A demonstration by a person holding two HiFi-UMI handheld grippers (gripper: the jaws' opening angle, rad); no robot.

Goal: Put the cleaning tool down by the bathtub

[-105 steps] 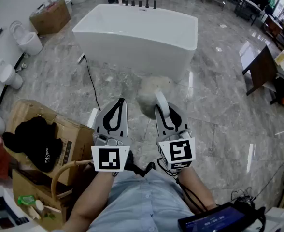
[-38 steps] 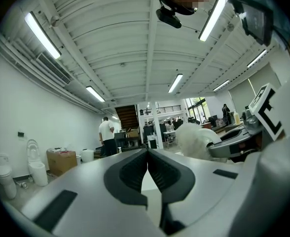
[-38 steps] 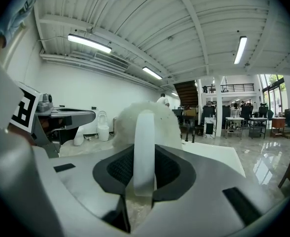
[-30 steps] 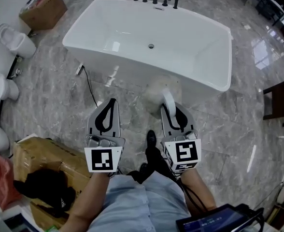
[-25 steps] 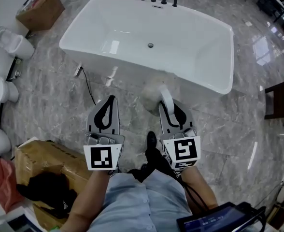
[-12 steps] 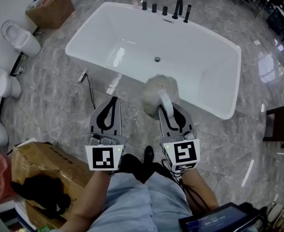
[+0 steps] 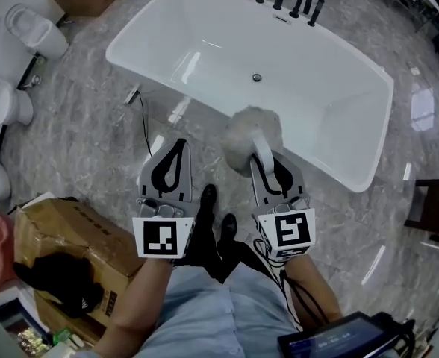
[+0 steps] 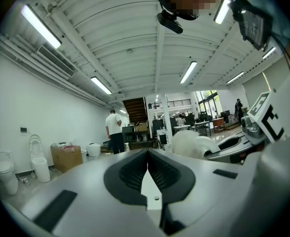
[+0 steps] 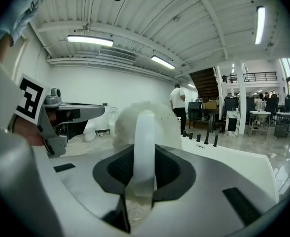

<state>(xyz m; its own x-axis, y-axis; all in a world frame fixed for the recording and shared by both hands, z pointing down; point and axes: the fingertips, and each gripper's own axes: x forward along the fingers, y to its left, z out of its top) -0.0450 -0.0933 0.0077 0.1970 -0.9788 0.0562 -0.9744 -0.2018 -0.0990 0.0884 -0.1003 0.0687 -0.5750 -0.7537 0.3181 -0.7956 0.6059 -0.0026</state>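
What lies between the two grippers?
The head view shows the person's two black shoes on the marble floor, between the left gripper and the right gripper.

A brown box sits on the grey marble floor at my left, with a black bundle lying on it. One white toilet and another stand by the left wall. A black cable trails over the floor. A dark tabletop shows at the right edge, and a lit screen is at the bottom right. Far off, a person in a white shirt stands near a staircase.
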